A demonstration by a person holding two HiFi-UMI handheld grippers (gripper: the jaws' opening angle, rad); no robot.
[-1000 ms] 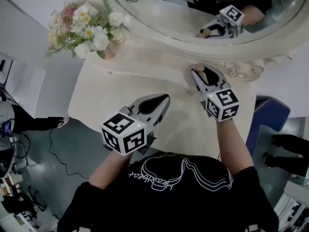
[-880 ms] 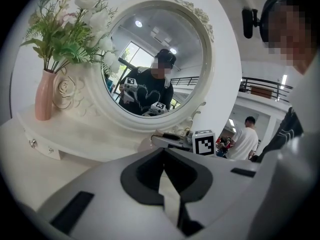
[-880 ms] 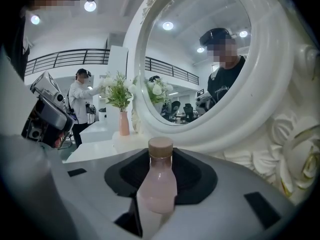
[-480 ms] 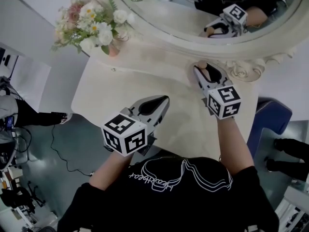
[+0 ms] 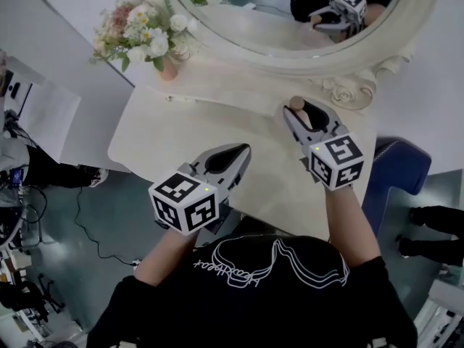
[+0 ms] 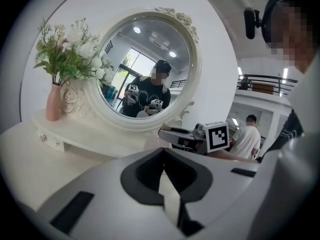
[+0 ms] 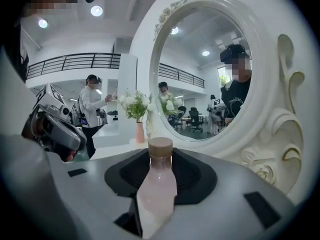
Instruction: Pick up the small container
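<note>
The small container (image 7: 157, 184) is a pale pink bottle with a brown cap (image 5: 296, 104). My right gripper (image 7: 159, 159) is shut on its body, and the cap pokes out past the jaws. In the head view the right gripper (image 5: 304, 114) hovers at the right of the white dressing table (image 5: 167, 133), just in front of the mirror's carved frame (image 5: 348, 89). Whether the bottle's base touches the tabletop is hidden. My left gripper (image 5: 226, 159) is at the table's front edge, shut with nothing between its jaws; in its own view the left gripper (image 6: 162, 156) points towards the mirror.
A round white-framed mirror (image 5: 290, 13) stands along the back of the table. A pink vase of white flowers (image 5: 148, 38) sits at the back left. A blue seat (image 5: 395, 172) is to the table's right. A cable lies on the floor (image 5: 87, 230) to the left.
The right gripper, still gripping the bottle, has drawn slightly back from the mirror's frame. The head view has shifted, so the mirror sits higher in the picture. The left gripper has hardly moved.
</note>
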